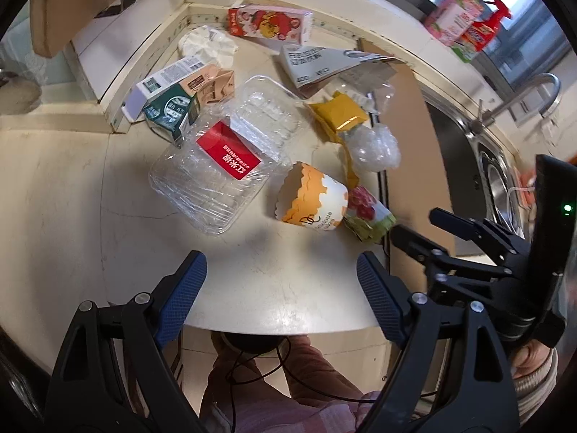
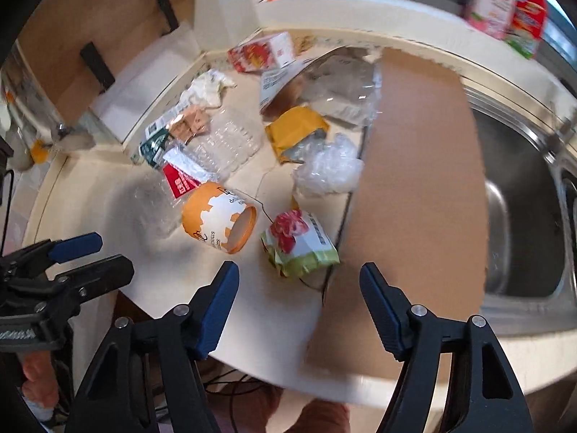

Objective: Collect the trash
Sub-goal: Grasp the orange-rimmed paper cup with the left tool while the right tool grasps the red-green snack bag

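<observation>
the trash lies scattered on a cream countertop [image 1: 72, 195]: an orange-and-white paper cup [image 1: 312, 196] on its side, touching a crumpled green wrapper with a rose print [image 2: 299, 240], with a clear plastic clamshell box with a red label [image 1: 220, 166] just beside the cup. farther back sit a yellow packet [image 1: 339, 113], a ball of clear plastic film [image 1: 375, 146], a green-and-white carton [image 1: 173, 97], crumpled white paper [image 1: 209, 45] and a red juice carton [image 1: 270, 25]. a brown cardboard sheet [image 2: 414, 166] covers part of the steel sink [image 2: 523, 195]. the left gripper [image 1: 281, 285] and the right gripper [image 2: 299, 296] both hang above the counter's near edge, jaws spread wide, holding nothing.
</observation>
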Motion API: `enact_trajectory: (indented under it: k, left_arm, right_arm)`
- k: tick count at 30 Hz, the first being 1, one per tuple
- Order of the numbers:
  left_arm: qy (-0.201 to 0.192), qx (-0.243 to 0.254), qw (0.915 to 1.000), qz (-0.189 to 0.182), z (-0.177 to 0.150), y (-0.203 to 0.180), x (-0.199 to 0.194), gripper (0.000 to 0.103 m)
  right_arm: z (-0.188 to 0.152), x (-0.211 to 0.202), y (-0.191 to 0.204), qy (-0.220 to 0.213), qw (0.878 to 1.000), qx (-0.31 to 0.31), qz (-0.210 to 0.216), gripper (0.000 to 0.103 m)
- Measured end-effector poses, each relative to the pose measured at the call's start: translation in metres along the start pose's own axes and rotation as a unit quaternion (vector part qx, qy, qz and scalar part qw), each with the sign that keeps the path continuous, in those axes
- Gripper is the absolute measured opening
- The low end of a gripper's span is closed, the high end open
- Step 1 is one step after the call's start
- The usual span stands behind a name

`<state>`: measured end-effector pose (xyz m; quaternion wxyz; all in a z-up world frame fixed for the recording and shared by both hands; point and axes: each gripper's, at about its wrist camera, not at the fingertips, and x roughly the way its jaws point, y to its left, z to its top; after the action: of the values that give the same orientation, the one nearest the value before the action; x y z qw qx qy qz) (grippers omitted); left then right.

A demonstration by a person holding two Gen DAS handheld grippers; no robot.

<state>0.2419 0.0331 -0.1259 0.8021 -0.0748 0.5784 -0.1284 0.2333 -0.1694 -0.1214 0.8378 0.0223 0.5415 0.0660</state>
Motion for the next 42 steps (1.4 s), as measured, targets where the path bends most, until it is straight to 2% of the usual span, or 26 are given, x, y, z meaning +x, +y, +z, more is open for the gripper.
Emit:
enact_trajectory:
  k: [5,10,13,15,17,20,25,31,36,42]
  left_arm:
    - [0.003,-0.059,0.9982,0.012,-0.002,-0.002,0.011,0.083]
    - [0.003,-0.107,0.9938,0.03,-0.002,-0.005,0.025,0.083]
    - [0.006,-0.123,0.9917,0.037,-0.001,-0.008,0.032,0.083]
    - [0.006,-0.129,0.9908,0.042,-0.001,-0.01,0.035,0.083]
    - [0.006,-0.133,0.9901,0.045,0.0,-0.012,0.038,0.083]
    - [0.006,-0.141,0.9889,0.046,0.003,-0.015,0.04,0.083]
    - [0.008,-0.167,0.985,0.042,0.011,-0.016,0.044,0.083]
    - [0.025,-0.218,0.9754,0.021,0.025,-0.016,0.055,0.083]
    - [0.027,-0.257,0.9656,0.027,0.034,-0.013,0.066,0.083]
    - [0.04,-0.298,0.9532,0.033,0.04,-0.006,0.085,0.083]
  right_arm:
    - [0.014,0.047,0.0,0.04,0.997,-0.056,0.04,0.065]
    - [0.021,0.086,0.001,0.072,0.99,-0.11,0.06,0.057]
    - [0.024,0.106,0.0,0.089,0.984,-0.133,0.073,0.05]
    - [0.026,0.108,0.0,0.08,0.983,-0.144,0.083,0.044]
    - [0.028,0.112,-0.001,0.078,0.981,-0.15,0.097,0.034]
    - [0.031,0.111,-0.004,0.071,0.978,-0.158,0.112,0.027]
    - [0.032,0.088,-0.016,0.043,0.975,-0.161,0.145,0.023]
    - [0.03,0.054,-0.04,0.011,0.975,-0.142,0.171,0.023]
    - [0.037,0.038,-0.065,-0.003,0.975,-0.121,0.184,0.023]
    - [0.036,0.036,-0.075,0.001,0.975,-0.116,0.19,0.023]
